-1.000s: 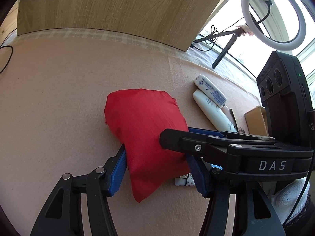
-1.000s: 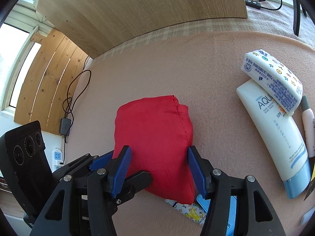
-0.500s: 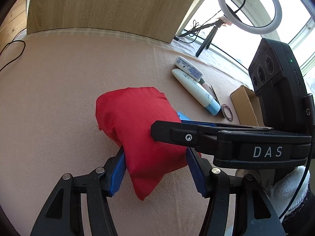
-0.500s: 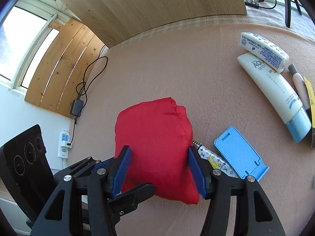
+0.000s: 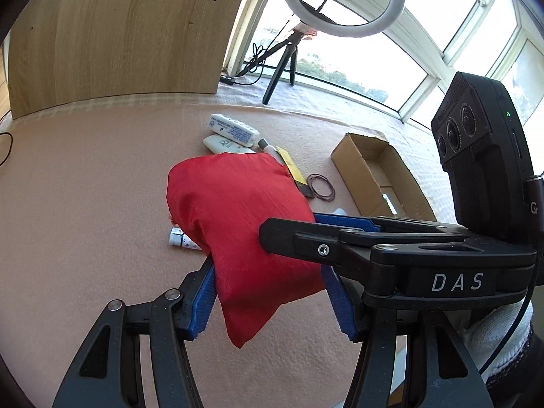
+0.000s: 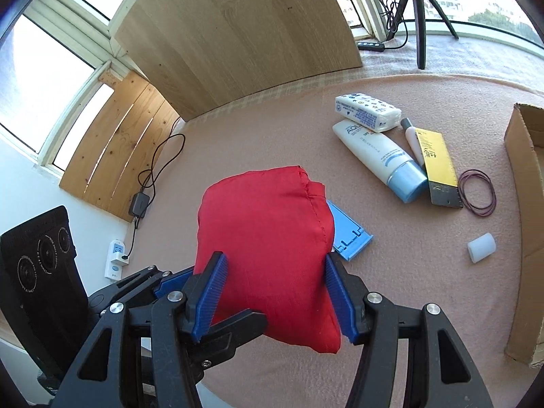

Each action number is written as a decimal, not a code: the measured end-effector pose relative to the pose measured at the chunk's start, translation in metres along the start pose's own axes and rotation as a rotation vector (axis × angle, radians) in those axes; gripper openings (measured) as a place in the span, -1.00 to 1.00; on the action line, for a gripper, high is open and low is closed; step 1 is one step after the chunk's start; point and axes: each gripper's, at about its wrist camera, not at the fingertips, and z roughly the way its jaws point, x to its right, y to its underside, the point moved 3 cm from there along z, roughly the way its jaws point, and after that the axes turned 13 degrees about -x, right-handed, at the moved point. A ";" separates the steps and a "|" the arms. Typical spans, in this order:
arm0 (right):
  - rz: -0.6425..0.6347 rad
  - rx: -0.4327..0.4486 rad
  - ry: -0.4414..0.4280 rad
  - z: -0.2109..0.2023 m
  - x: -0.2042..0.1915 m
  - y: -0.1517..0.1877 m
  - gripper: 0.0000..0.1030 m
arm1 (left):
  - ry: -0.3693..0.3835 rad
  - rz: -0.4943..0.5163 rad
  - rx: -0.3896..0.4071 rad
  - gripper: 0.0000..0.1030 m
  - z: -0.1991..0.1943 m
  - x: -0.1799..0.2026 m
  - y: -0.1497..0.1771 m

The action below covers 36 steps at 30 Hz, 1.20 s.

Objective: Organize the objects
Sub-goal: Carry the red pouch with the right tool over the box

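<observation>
A stuffed red cloth pouch [image 5: 238, 224] [image 6: 268, 238] hangs in the air above the pink blanket [image 5: 85, 204], pinched from two sides. My left gripper [image 5: 272, 292] is shut on its lower part, and my right gripper [image 6: 275, 292] is shut on the same pouch from the opposite side. The right gripper's black arm crosses the left wrist view in front of the pouch. An open cardboard box [image 5: 377, 176] [image 6: 527, 204] lies to the right.
On the blanket lie a tissue pack [image 6: 367, 112], a white tube [image 6: 377, 156], a yellow ruler [image 6: 438, 166], rubber bands [image 6: 476, 193], a blue phone stand [image 6: 350, 234], a white cap [image 6: 481, 246] and a small patterned item [image 5: 180, 239]. A wooden board [image 5: 119, 34] and ring light [image 5: 340, 0] stand behind.
Both grippers have lifted the red pouch up off the blanket, uncovering the blue stand and the small patterned item beneath. The cardboard box has come fully into view on the right.
</observation>
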 end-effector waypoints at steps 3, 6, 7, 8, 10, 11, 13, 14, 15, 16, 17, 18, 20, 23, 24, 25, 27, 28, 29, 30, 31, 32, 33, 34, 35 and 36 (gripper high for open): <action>0.024 0.044 0.033 -0.023 0.013 0.012 0.08 | 0.023 0.044 -0.004 0.21 0.006 0.027 -0.006; 0.069 0.078 0.045 -0.043 0.031 0.024 0.08 | 0.050 0.088 -0.011 0.21 0.015 0.055 -0.013; 0.083 0.088 0.050 -0.050 0.038 0.028 0.08 | 0.058 0.103 -0.016 0.21 0.019 0.065 -0.015; 0.097 0.099 0.056 -0.057 0.045 0.032 0.08 | 0.068 0.120 -0.020 0.21 0.023 0.076 -0.017; 0.126 0.122 0.071 -0.072 0.061 0.041 0.08 | 0.086 0.152 -0.027 0.21 0.033 0.097 -0.022; 0.142 0.133 0.077 -0.079 0.070 0.045 0.08 | 0.095 0.167 -0.032 0.21 0.038 0.108 -0.024; 0.170 0.156 0.094 -0.093 0.084 0.052 0.08 | 0.110 0.201 -0.037 0.21 0.048 0.129 -0.028; 0.184 0.167 0.101 -0.100 0.092 0.056 0.08 | 0.117 0.215 -0.039 0.21 0.052 0.138 -0.030; 0.198 0.178 0.107 -0.107 0.099 0.059 0.08 | 0.124 0.230 -0.043 0.21 0.057 0.150 -0.032; 0.210 0.188 0.113 -0.113 0.107 0.062 0.08 | 0.131 0.244 -0.046 0.21 0.062 0.161 -0.034; 0.234 0.209 0.124 -0.126 0.122 0.066 0.08 | 0.137 0.258 -0.047 0.21 0.067 0.171 -0.036; 0.234 0.209 0.124 -0.126 0.122 0.066 0.08 | 0.142 0.271 -0.049 0.21 0.072 0.180 -0.038; 0.253 0.227 0.138 -0.138 0.135 0.071 0.08 | 0.152 0.291 -0.054 0.21 0.082 0.199 -0.043; 0.280 0.244 0.154 -0.152 0.155 0.077 0.08 | 0.165 0.315 -0.061 0.21 0.098 0.223 -0.049; 0.288 0.248 0.159 -0.156 0.162 0.080 0.08 | 0.168 0.321 -0.064 0.21 0.103 0.230 -0.051; 0.297 0.251 0.162 -0.159 0.169 0.082 0.08 | 0.171 0.326 -0.068 0.21 0.107 0.236 -0.053; 0.311 0.256 0.168 -0.164 0.181 0.085 0.08 | 0.172 0.333 -0.076 0.19 0.117 0.248 -0.056; 0.318 0.258 0.171 -0.166 0.187 0.087 0.08 | 0.173 0.336 -0.080 0.19 0.121 0.252 -0.057; 0.323 0.260 0.172 -0.168 0.192 0.087 0.08 | 0.172 0.340 -0.081 0.18 0.126 0.256 -0.059; 0.329 0.262 0.171 -0.170 0.197 0.089 0.08 | 0.168 0.343 -0.083 0.18 0.130 0.260 -0.060; 0.336 0.262 0.170 -0.171 0.202 0.089 0.08 | 0.164 0.345 -0.086 0.18 0.133 0.264 -0.061; 0.341 0.263 0.170 -0.173 0.206 0.090 0.08 | 0.163 0.345 -0.088 0.18 0.136 0.267 -0.061; 0.344 0.263 0.172 -0.174 0.210 0.091 0.08 | 0.159 0.344 -0.089 0.18 0.139 0.269 -0.062; 0.345 0.265 0.174 -0.175 0.212 0.091 0.08 | 0.154 0.341 -0.091 0.18 0.141 0.270 -0.063; 0.349 0.266 0.176 -0.176 0.215 0.092 0.08 | 0.151 0.339 -0.093 0.18 0.143 0.271 -0.064; 0.353 0.265 0.178 -0.176 0.218 0.092 0.08 | 0.147 0.338 -0.094 0.19 0.145 0.272 -0.064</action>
